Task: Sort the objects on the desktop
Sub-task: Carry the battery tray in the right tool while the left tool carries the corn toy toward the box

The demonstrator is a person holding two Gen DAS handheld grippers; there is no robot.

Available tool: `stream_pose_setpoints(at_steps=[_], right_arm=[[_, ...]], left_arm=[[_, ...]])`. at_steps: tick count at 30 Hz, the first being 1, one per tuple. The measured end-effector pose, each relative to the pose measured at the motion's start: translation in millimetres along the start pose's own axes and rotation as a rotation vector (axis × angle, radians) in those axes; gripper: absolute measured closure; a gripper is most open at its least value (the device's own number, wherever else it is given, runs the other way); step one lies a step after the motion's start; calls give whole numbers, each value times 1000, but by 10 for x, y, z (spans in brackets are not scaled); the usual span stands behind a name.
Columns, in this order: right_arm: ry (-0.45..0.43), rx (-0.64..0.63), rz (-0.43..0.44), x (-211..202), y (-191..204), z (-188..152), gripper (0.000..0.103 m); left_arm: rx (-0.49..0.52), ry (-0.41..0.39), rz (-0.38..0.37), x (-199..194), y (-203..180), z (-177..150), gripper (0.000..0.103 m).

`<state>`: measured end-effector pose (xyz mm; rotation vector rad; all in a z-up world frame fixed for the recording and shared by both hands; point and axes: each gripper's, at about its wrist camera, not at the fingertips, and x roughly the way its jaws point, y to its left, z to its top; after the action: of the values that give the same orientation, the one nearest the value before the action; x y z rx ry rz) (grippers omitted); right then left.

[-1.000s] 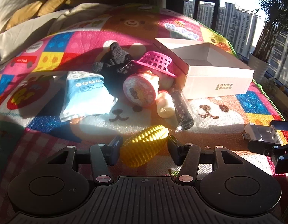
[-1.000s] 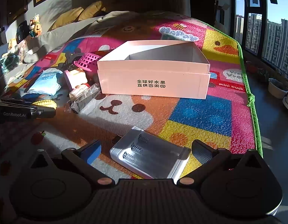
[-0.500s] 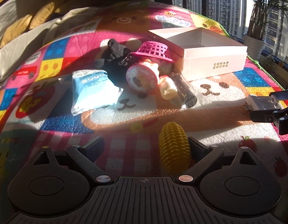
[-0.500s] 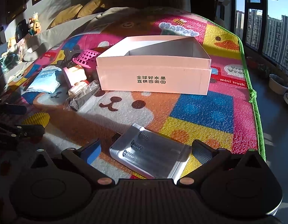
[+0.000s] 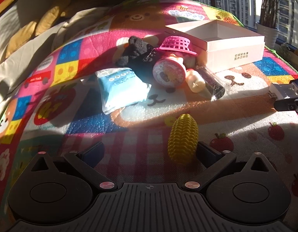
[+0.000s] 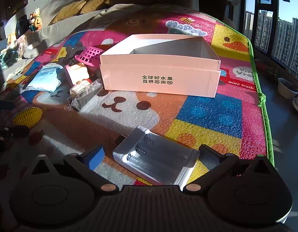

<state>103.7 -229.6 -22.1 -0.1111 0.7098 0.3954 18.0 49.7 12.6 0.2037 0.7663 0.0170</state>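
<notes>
Change: the left gripper [image 5: 149,150] has just been opening; a second ago its jaws pinched the yellow corn toy [image 5: 182,138], now they stand wide and the toy lies loose on the play mat [image 5: 236,116], turned from crosswise to pointing away from the camera.
Left fingers: apart, pressing on nothing; the corn toy sits between them, hard against the right-hand finger [image 5: 208,151], possibly touching, well clear of the other.
Right gripper [image 6: 151,154]: fingers apart, flanking the silver battery holder [image 6: 156,159]; contact on the 3 o'clock side cannot be told.
Corn position: on the checked patch of mat, at 1 o'clock from the left gripper's centre.
Corn long axis: runs 12 to 6 o'clock, parallel to the fingers.
Box: white box [image 6: 160,73] lies open, at 1 o'clock from the corn, beyond the clutter of blue packet [image 5: 122,87], pink basket [image 5: 177,43] and black plush [image 5: 135,55].
Nearer hand: left, by far.
Judgement: corn looks set down short of the box; a re-grip needs the jaws shifted toward 3 o'clock to centre it.
</notes>
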Motion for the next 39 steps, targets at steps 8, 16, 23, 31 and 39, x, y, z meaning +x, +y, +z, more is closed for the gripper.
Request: stream_pose_setpoints(at_steps=[8,16,23,31,39], right_arm=[[2,-5,-3,2,3,-2,0],[1,-4,-2,1,3,-1,0],[0,-1,0,-4,-1,-3,0],[-6,8,7,-10,-14,-7,0],[-5,8,7,-9,-15,-5,0]], left_arm=[[-54,19,15,56,67,39,0],[-112,34,-230,47,-146,83,0],[-59,15,-484,-99,-501,121,0],[2,-46,-236,-86,-511,177,0],[-95,-41,-233,64,-394,294,0]])
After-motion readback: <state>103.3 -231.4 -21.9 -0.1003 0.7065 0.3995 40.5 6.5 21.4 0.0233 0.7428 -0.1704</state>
